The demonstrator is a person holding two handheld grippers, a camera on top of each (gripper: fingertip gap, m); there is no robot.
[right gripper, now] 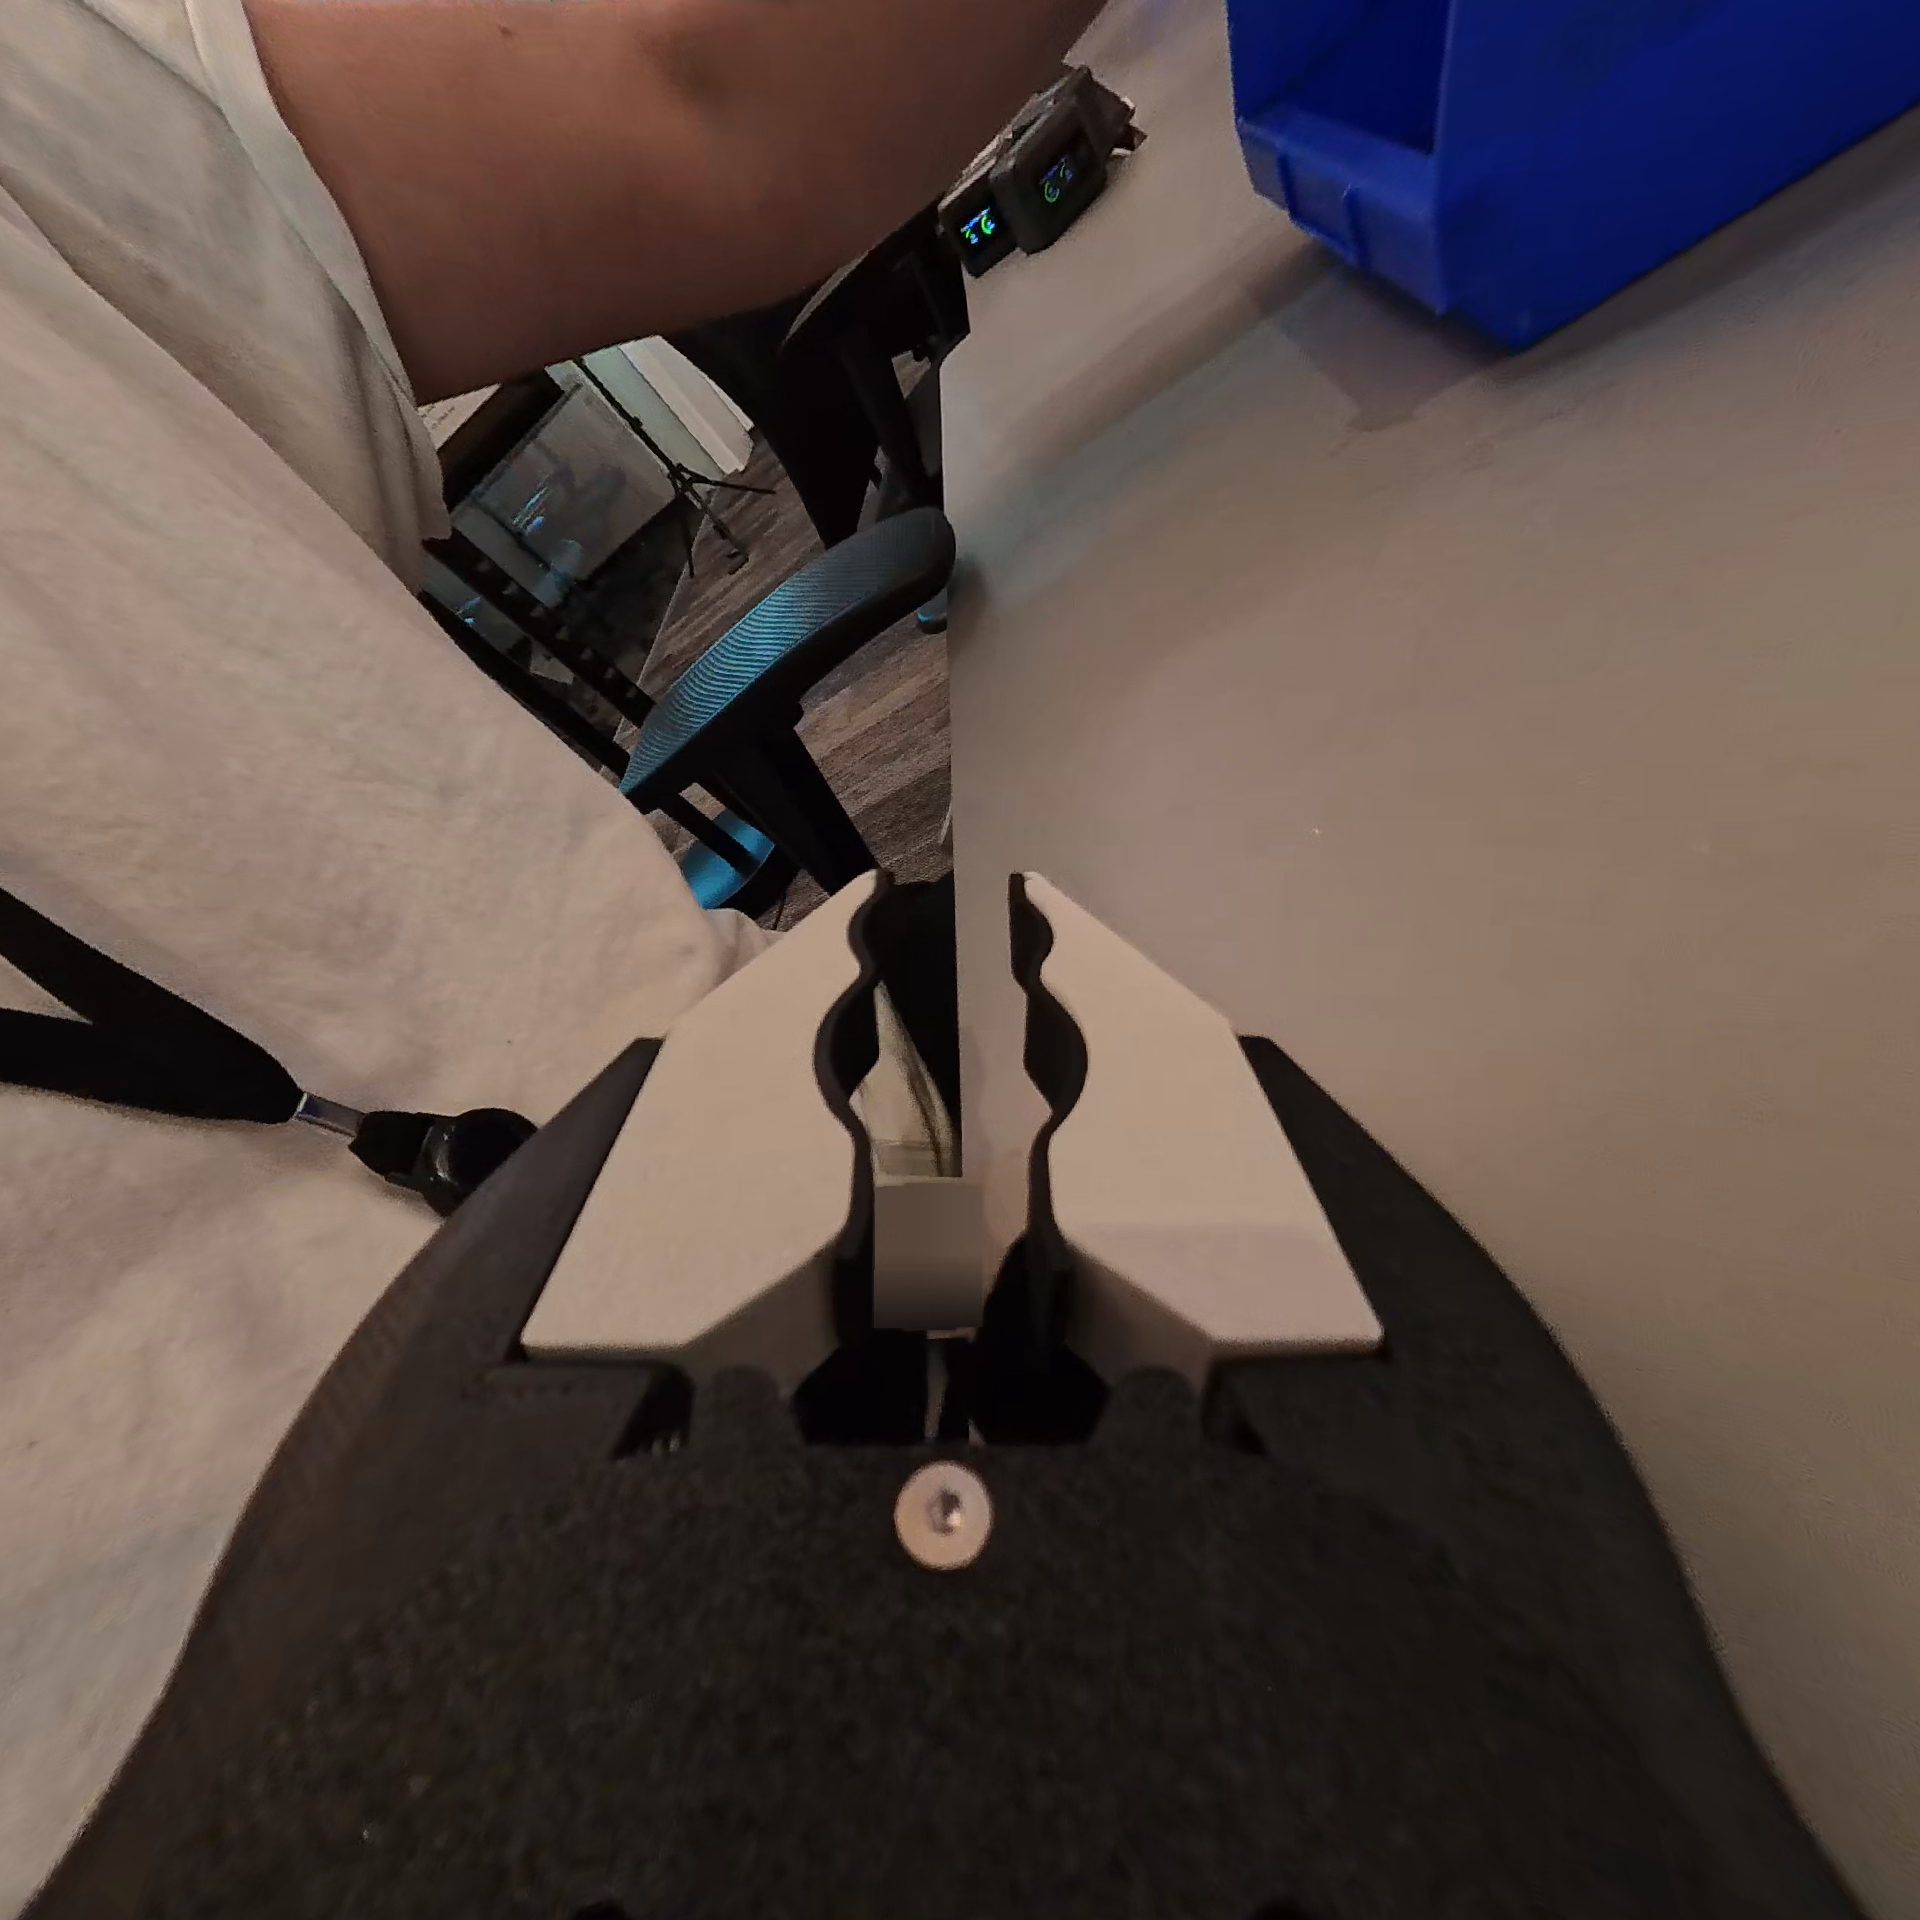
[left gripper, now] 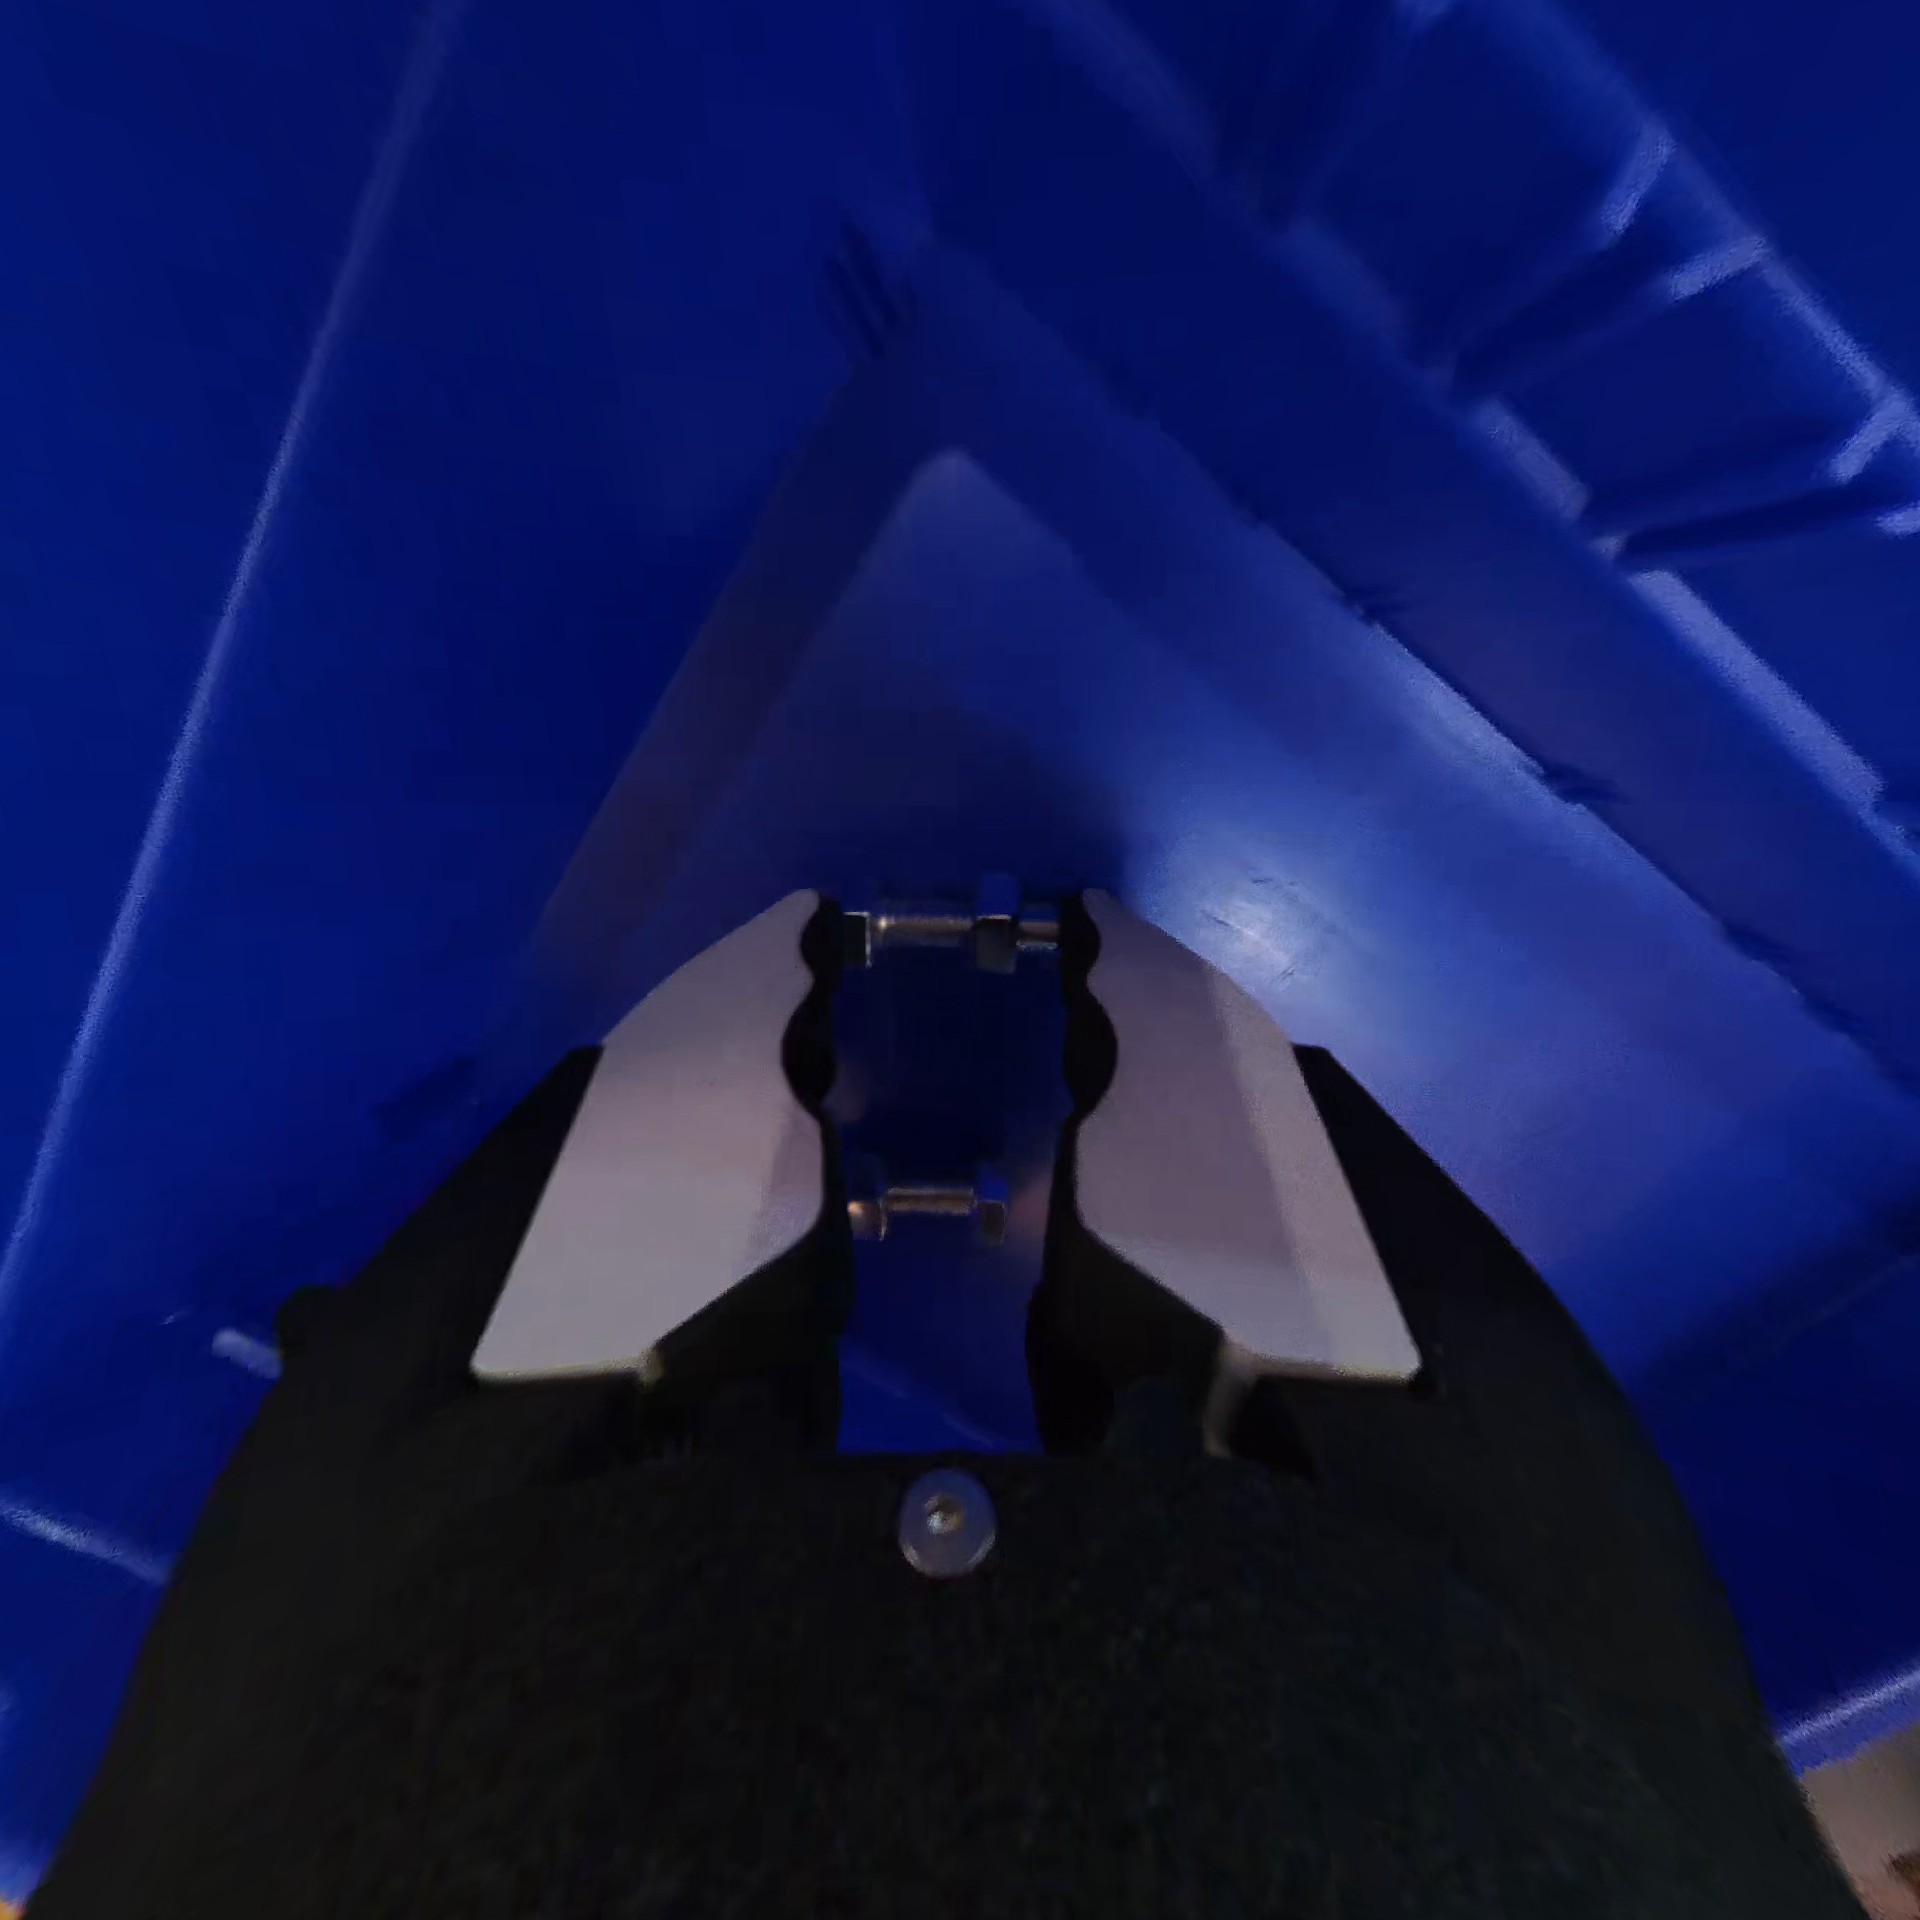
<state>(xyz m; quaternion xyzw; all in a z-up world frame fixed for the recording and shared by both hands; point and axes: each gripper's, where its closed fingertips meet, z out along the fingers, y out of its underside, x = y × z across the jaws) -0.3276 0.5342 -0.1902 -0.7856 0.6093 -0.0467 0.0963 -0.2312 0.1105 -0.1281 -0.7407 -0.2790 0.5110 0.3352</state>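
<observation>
Bolt [left gripper: 951, 933] with nut pinched crosswise between left gripper [left gripper: 948, 940] fingertips, long axis spanning jaw to jaw, deep inside blue bin [left gripper: 1351, 935]; right gripper [right gripper: 948, 914] slightly parted, empty, over table [right gripper: 1455, 831] edge, bin far ahead-right.

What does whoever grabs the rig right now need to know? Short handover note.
Left gripper: deep inside the blue bin, jaws shut on a silver bolt with a nut on it, held crosswise at the tips. A second bolt shape shows lower in the gap; it may be a reflection.
Right gripper: jaws slightly apart, nothing between them, over the edge of the grey table, close to the person's white shirt.
The bin sits on the table, ahead and right of the right gripper.
</observation>
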